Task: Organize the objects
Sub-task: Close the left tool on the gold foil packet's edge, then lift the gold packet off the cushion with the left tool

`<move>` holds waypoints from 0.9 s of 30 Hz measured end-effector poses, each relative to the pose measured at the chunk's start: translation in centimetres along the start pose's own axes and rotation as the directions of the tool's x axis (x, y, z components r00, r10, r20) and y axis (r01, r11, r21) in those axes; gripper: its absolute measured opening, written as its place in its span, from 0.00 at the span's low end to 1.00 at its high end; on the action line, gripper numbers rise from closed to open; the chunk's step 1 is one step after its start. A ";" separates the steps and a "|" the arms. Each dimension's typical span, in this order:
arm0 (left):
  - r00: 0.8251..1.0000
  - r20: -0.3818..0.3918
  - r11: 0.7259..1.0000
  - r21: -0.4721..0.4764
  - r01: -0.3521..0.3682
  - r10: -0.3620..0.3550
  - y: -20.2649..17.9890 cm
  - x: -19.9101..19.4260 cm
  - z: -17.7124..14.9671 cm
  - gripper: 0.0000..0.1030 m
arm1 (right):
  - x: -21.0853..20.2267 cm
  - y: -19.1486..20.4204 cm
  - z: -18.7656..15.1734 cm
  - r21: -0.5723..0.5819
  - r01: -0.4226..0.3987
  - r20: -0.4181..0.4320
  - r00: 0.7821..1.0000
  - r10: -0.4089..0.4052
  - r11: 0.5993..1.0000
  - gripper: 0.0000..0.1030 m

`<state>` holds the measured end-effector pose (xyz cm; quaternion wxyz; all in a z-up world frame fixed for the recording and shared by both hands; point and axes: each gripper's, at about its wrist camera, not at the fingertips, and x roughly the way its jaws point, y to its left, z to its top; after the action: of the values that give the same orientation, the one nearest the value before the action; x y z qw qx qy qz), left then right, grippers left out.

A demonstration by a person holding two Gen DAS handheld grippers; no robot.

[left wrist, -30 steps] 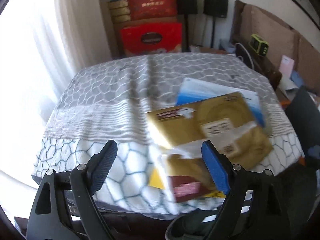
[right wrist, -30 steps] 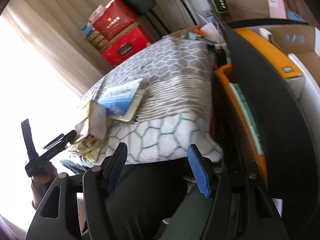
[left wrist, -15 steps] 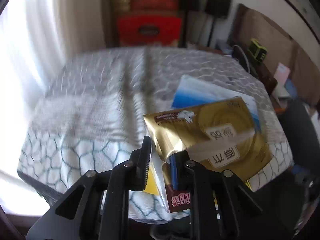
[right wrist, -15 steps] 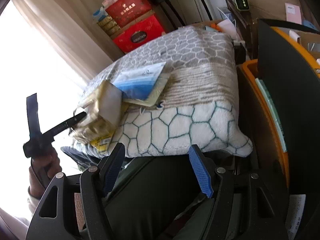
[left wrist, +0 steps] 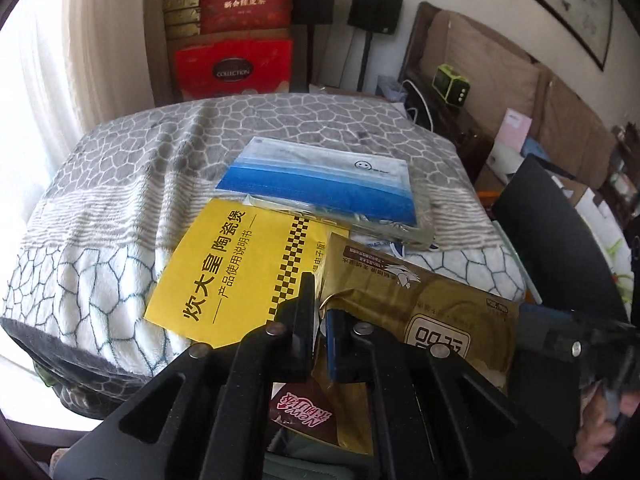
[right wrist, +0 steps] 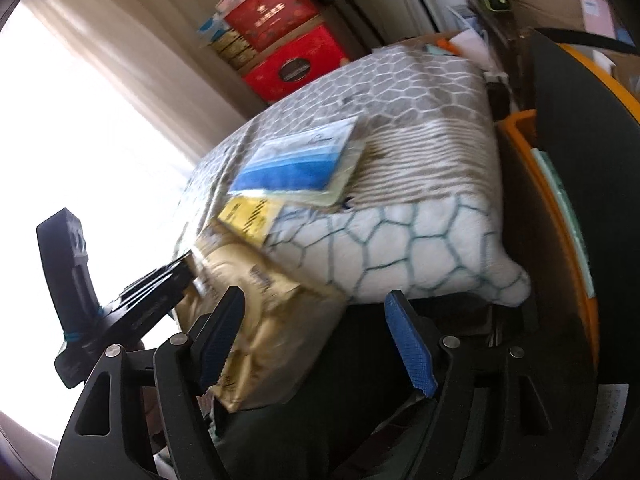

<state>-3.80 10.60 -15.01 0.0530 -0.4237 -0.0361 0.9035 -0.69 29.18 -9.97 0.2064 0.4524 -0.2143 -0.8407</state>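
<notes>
gold packet pinched in the left tongs, pulled off the pile

in the left wrist view the left tongs (left wrist: 320, 320) sit at the lower middle of the frame, jaws closed down to a thin gap on the upper left corner of the gold packet (left wrist: 432, 320). the packet spreads from that pinch toward the lower right of the frame, its dark red end hanging below the tongs. just left of the tongs lies the yellow leaflet (left wrist: 240, 264), flat on the patterned blanket (left wrist: 120, 184), and above it, toward the middle of the frame, the blue and white pouch (left wrist: 320, 188), whose lower edge overlaps the leaflet's top.

in the right wrist view the right tongs (right wrist: 316, 340) fill the bottom of the frame with the jaws standing wide and nothing gripped; the gold packet (right wrist: 256, 320) hangs at lower left, partly behind the left-hand jaw, not pressed by either pad. these jaws have just been opening wider.

a second ago the left tongs stood wide open over the pile, with the gold packet lying on top of the leaflet and pouch. they have since snapped shut on the packet's corner, and the packet has come away toward the near edge, so the yellow leaflet, then almost covered, shows nearly whole.
</notes>
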 end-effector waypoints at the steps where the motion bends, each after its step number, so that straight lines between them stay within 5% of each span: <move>1: 1.000 -0.003 1.000 0.002 -0.003 0.003 0.1 0.0 0.0 0.04 | 0.3 0.6 -0.1 -0.020 -0.008 -0.015 1.000 0.007 1.000 0.73; 9: 1.000 -0.002 1.000 0.001 0.020 -0.020 0.3 -0.4 -0.6 0.05 | 3.9 2.5 -1.5 -0.111 0.069 -0.075 0.994 -0.078 0.991 0.78; 20: 0.999 0.021 0.999 0.023 0.043 -0.043 -1.2 -1.4 -1.1 0.07 | 3.8 2.2 -1.6 -0.117 0.201 0.023 0.980 -0.200 0.972 0.77; 27: 0.996 0.067 0.997 0.033 0.063 -0.065 -2.2 -2.5 -1.2 0.08 | 1.0 1.4 -0.8 -0.098 0.229 0.106 0.970 -0.218 0.969 0.57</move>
<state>-1.12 12.44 -13.63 0.0871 -0.3903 -0.0377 0.9158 -0.31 27.40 -10.28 0.1245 0.4216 -0.1248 -0.8895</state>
